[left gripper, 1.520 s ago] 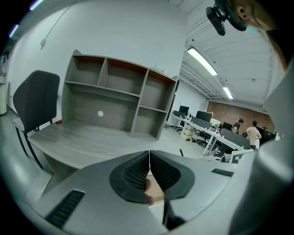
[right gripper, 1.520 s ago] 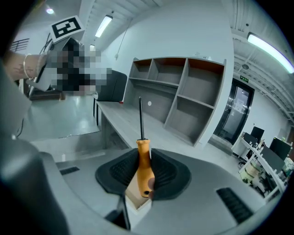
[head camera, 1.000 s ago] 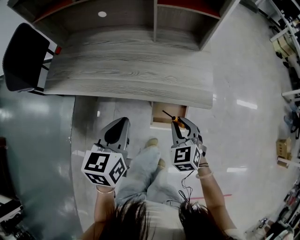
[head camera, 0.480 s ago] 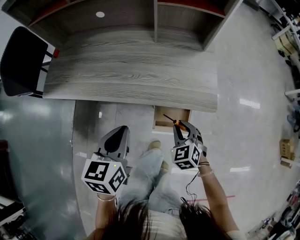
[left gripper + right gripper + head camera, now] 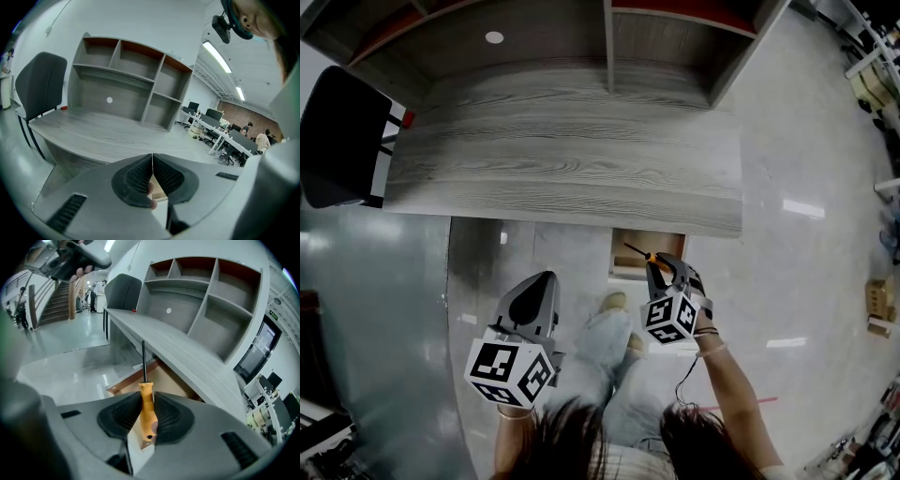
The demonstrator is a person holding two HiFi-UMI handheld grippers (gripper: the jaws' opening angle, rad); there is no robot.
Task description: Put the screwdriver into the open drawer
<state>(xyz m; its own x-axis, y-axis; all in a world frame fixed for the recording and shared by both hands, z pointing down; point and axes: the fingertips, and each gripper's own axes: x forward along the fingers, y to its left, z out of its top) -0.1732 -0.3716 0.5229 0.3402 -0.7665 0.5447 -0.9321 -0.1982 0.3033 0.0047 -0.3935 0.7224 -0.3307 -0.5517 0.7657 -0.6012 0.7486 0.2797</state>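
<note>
Plainly the step in hand is the carry to the drawer, with the release not yet made. The right gripper (image 5: 654, 266) pinches the screwdriver (image 5: 146, 401) by its orange handle, both pads tight on it, and the dark shaft points ahead toward the open drawer (image 5: 123, 384). The drawer stands pulled out from under the front edge of the table (image 5: 562, 169), and in the head view the tool's tip lies over its near part. The left gripper (image 5: 152, 171) hangs off to the side with its jaws pressed together on nothing, and it has no share in this step. To do it well, I would bring the right gripper forward and down until the whole tool is over the wooden bottom, not just the tip. The table edge overhangs the back of the drawer, so the shaft should go in low and fairly flat; coming in high, it may knock against that edge. Spread the jaws only when the handle is close to the bottom, since a round handle let go from a height will likely bounce or roll. Then draw the gripper straight back, clear of the drawer's front wall.
</note>
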